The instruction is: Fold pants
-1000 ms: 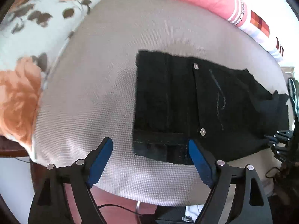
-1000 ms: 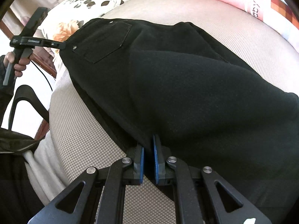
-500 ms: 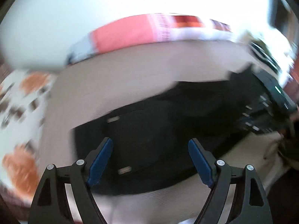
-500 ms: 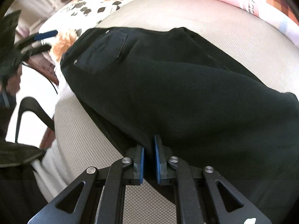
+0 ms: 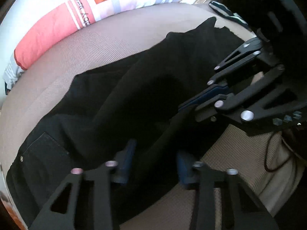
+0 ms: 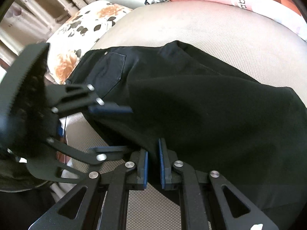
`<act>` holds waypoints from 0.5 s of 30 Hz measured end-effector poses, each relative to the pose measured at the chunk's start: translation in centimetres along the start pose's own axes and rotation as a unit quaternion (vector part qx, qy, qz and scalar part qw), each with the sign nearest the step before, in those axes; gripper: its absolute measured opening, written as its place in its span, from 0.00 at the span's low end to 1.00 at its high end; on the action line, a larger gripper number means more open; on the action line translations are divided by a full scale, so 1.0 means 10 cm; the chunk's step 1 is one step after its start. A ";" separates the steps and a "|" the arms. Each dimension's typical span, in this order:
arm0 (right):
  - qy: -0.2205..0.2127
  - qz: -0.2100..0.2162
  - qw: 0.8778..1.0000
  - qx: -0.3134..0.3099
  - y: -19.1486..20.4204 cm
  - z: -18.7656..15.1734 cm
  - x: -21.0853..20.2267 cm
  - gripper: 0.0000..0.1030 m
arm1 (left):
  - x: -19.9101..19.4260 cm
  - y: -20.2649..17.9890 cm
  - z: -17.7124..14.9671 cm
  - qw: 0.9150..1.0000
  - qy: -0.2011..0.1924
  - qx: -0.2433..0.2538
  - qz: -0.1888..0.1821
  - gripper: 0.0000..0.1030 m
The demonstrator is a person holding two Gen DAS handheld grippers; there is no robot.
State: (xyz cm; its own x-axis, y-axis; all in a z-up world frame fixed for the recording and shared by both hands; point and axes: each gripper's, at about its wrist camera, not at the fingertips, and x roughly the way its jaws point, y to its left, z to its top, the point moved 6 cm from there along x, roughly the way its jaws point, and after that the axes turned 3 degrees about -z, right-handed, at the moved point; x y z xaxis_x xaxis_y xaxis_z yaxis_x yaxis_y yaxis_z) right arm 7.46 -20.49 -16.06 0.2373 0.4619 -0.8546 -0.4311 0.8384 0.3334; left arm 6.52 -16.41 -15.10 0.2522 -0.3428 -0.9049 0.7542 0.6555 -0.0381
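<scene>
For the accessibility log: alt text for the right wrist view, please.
The right gripper is shut on the near edge of black pants spread on a beige cushion. The left gripper has just been closing over the same edge beside it; a floral pillow lies beyond.

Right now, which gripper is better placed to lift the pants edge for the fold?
Right. The right gripper is shut on the pants at the near edge. The left gripper, beside it, has just been closing with fabric between its jaws, but its pads do not yet pinch it.
</scene>
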 end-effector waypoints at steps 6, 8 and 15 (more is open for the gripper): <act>-0.016 0.002 1.000 0.026 -0.07 -0.01 -0.17 0.23 | 0.07 0.01 0.10 1.000 -0.010 -0.020 0.007 0.06; -0.042 0.002 0.998 0.053 -0.23 -0.05 -0.39 0.26 | 0.01 0.08 0.08 0.999 -0.015 -0.030 0.002 0.05; -0.131 -0.064 0.948 0.282 -1.82 -0.62 -1.26 0.28 | 0.01 0.20 0.03 0.998 -0.018 -0.059 -0.008 0.05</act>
State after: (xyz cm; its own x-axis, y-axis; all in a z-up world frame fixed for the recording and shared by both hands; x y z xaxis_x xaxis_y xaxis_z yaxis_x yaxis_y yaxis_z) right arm 6.94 -43.39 -13.88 0.4971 0.3391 -0.7987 0.1329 0.8798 0.4563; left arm 8.18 -15.33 -15.16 0.2643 -0.3757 -0.8883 0.6821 0.7239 -0.1032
